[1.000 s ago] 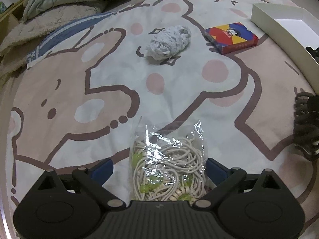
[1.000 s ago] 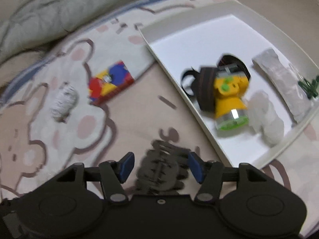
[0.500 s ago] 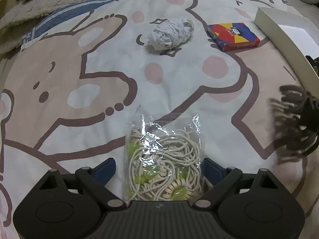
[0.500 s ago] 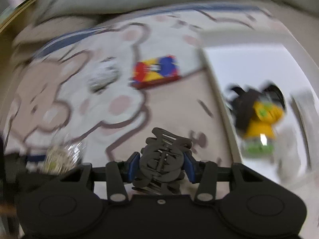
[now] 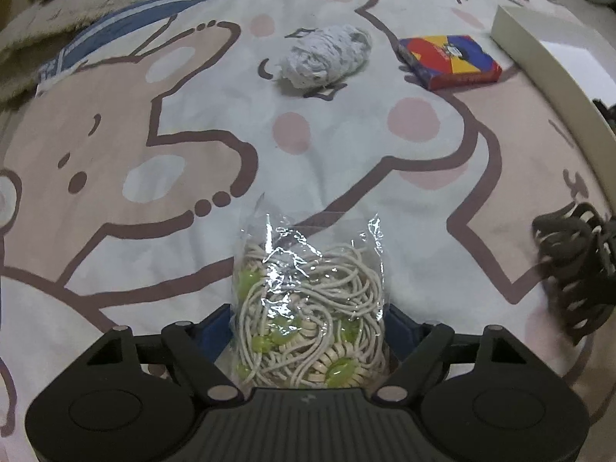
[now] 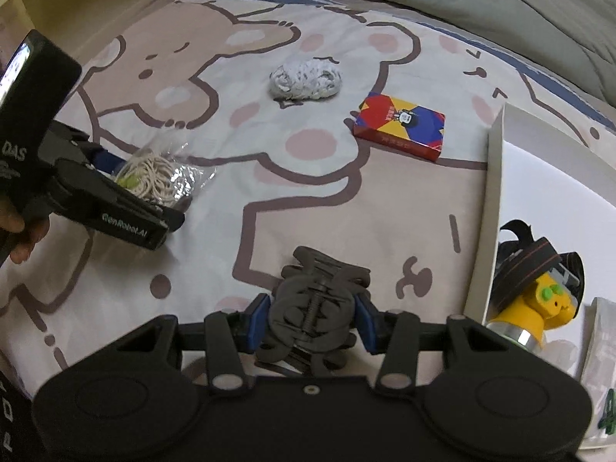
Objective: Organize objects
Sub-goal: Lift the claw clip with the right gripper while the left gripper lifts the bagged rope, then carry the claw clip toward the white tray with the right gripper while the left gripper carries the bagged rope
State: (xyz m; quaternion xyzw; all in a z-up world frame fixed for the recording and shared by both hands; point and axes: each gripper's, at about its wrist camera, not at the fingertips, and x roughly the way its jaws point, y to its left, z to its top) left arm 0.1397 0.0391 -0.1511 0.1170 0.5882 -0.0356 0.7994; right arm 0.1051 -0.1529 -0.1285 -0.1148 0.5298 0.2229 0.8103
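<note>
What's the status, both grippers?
Left gripper shut on bag of cords. Right gripper shut on hair claw. White tray at right; nothing blocking.

Both grippers are matte black plastic with a wide ribbed body, two round discs at the sides and silver screws at the link joints. The right gripper (image 6: pixel 312 317) and the left gripper (image 5: pixel 310 325) have blue fingers (image 6: pixel 257 317). White letters "GenRobot.AI" mark the left one's side.
</note>
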